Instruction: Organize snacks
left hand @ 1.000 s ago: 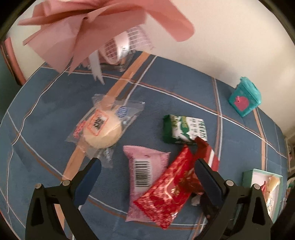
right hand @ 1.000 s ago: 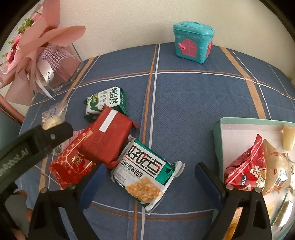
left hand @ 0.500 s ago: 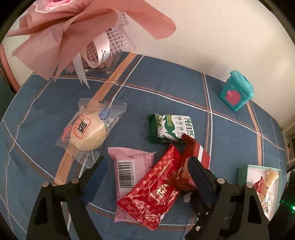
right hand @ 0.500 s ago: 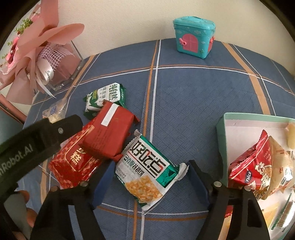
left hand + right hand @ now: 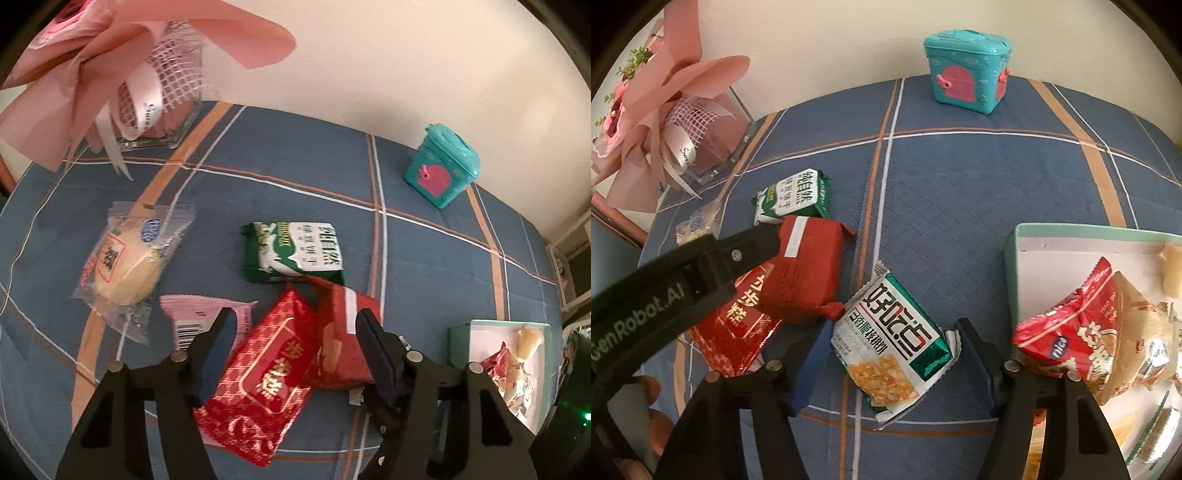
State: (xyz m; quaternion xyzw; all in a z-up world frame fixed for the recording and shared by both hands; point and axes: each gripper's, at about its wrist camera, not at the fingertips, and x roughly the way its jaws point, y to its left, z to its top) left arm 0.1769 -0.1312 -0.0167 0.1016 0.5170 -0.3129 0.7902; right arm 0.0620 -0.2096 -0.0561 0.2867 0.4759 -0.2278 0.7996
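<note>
My left gripper (image 5: 295,328) is open, its jaws on either side of a red patterned snack pack (image 5: 264,376) and a dark red pack (image 5: 347,339) that lies partly on it. A pink pack (image 5: 195,317), a green-and-white pack (image 5: 295,251) and a clear-wrapped round cake (image 5: 122,258) lie nearby. My right gripper (image 5: 890,343) is open around a green-and-white snack pack (image 5: 890,343) on the cloth. The left gripper's finger (image 5: 701,269) reaches over the dark red pack (image 5: 805,273) in the right wrist view.
A mint tray (image 5: 1012,258) at right holds several snacks. A teal toy box (image 5: 967,70) stands at the back by the wall. A pink bouquet in a glass vase (image 5: 676,129) stands at the back left. The table has a blue plaid cloth (image 5: 960,184).
Both grippers have moved forward and lower. The left jaws now bracket the two red packs; the right jaws have narrowed around the green-and-white pack. No snack has moved.
</note>
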